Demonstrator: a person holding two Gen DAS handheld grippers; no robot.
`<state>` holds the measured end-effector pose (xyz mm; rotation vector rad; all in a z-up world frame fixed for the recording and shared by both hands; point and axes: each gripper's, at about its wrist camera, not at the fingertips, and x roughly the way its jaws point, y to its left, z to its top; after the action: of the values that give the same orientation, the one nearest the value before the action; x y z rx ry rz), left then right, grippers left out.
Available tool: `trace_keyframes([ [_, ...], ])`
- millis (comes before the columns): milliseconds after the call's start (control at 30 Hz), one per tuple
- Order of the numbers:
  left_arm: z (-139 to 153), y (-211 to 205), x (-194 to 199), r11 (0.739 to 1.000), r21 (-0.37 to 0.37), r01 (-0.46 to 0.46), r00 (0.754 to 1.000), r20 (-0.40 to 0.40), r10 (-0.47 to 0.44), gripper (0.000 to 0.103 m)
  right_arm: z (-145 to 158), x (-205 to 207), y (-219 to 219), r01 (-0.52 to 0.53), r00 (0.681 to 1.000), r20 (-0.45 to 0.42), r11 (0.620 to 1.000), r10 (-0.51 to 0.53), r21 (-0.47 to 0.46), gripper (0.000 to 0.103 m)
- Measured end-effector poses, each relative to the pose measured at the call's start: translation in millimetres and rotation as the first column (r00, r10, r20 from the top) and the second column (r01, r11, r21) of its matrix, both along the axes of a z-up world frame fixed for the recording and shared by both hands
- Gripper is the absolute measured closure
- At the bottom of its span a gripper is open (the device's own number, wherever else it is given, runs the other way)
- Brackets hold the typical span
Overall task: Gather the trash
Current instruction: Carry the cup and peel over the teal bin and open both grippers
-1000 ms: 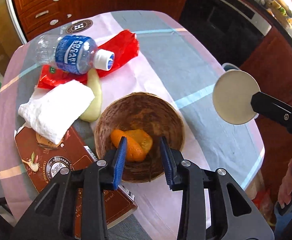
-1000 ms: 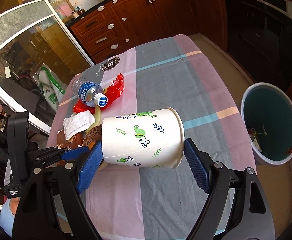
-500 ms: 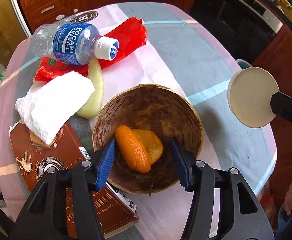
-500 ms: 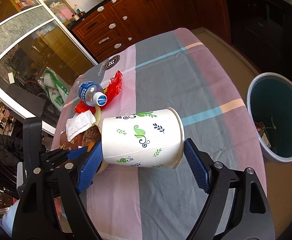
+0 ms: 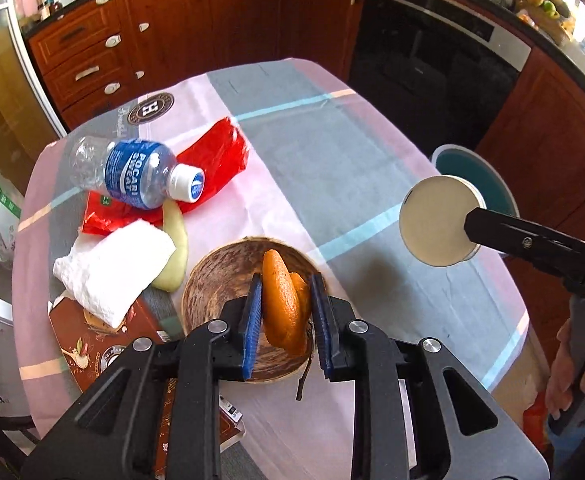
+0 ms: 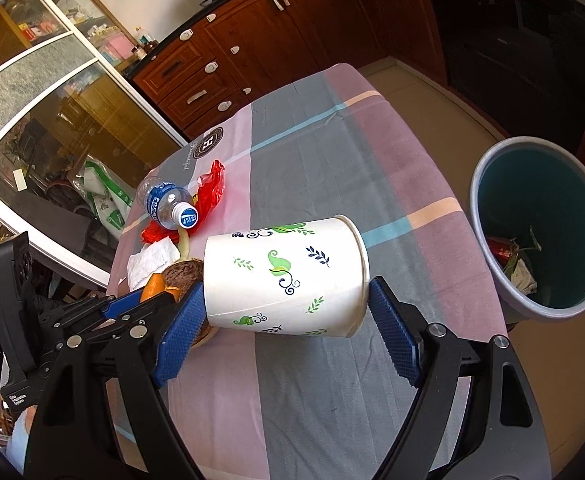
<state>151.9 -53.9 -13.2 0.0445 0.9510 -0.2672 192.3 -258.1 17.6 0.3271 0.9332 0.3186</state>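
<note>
The trash bin (image 6: 548,240) stands on the floor at three o'clock of the table (image 6: 332,152). The right gripper (image 6: 284,316) clamps a sideways paper cup (image 6: 284,276) above the tablecloth. The left gripper (image 5: 286,312) pinches orange peel (image 5: 282,300) over the wooden bowl (image 5: 208,284).

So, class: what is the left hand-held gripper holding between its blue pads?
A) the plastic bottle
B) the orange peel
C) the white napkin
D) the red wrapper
B: the left hand-held gripper is closed on the orange peel above the brown bowl; the other items lie on the table.
</note>
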Motion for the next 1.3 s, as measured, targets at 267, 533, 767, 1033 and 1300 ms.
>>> trace_keyframes([
  [267, 30, -74, 9, 0.989, -0.005, 0.147, 0.988, 0.036, -0.147, 0.079, 24, -10, -58, 0.110, 0.991, 0.067, 0.993, -0.112, 0.033, 0.025],
  [533, 27, -188, 25, 0.936, -0.068, 0.345, 0.938, 0.005, -0.346, 0.078, 32, -25, -163, 0.323, 0.942, 0.083, 0.946, -0.324, 0.018, 0.025],
  [767, 1, -275, 36, 0.881, -0.065, 0.468, 0.881, -0.045, -0.471, 0.078, 7, -26, -235, 0.459, 0.889, 0.003, 0.888, -0.459, -0.016, 0.025],
  [1033, -26, -316, 54, 0.864, -0.050, 0.502, 0.858, -0.097, -0.504, 0.078, -16, -11, -250, 0.482, 0.873, -0.058, 0.875, -0.484, -0.052, 0.025],
  [1300, -31, -307, 64, 0.881, -0.041, 0.471, 0.877, -0.083, -0.473, 0.029, -23, 10, -241, 0.462, 0.881, -0.085, 0.885, -0.465, -0.051, 0.022],
])
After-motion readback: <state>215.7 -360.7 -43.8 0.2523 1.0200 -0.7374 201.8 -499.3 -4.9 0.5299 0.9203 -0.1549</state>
